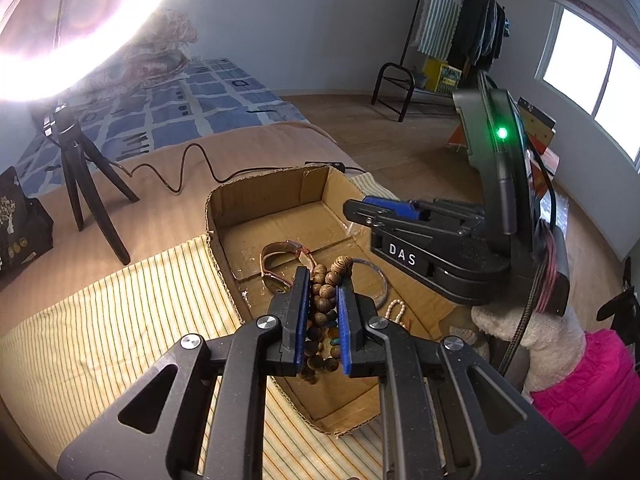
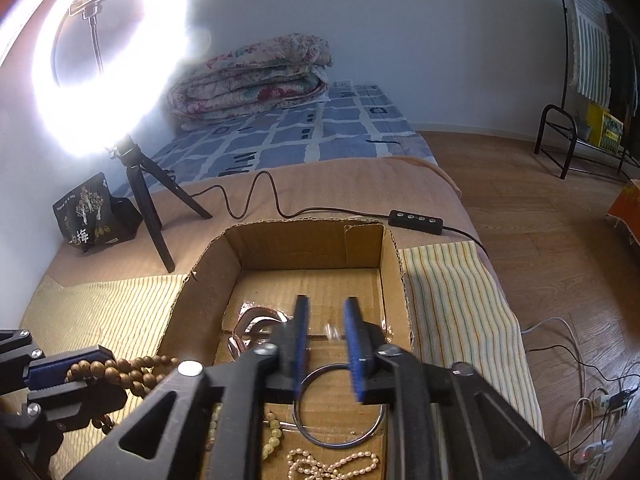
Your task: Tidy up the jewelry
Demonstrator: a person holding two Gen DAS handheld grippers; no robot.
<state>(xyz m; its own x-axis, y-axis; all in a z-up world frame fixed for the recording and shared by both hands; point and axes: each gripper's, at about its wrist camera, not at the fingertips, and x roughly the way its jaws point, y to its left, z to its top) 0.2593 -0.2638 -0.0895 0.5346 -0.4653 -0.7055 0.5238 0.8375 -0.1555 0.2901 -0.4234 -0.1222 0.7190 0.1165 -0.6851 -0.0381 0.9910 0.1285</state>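
Lower centre, left gripper [image 1: 323, 280]: clamped on wooden bead string [image 1: 325, 285] over cardboard box [image 1: 256, 196];
Right gripper [image 2: 327, 320]: parted, holding nothing, above metal bangle [image 2: 339, 406]

Pale walls [image 2: 400, 40], wood floor [image 2: 540, 220]. Ring light [image 2: 108, 60] blazing on a black tripod [image 2: 152, 204], cable [image 2: 256, 196] trailing to a 4-button remote [image 2: 416, 222]. Folded floral quilt [image 2: 256, 76] on a blue checked sheet [image 2: 304, 132], tan blanket [image 2: 320, 188] nearer. Striped cloth [image 2: 460, 300] on top. Clothes rack [image 1: 460, 20] by a bright window [image 1: 592, 80]. Black bag [image 2: 90, 216] against the wall.
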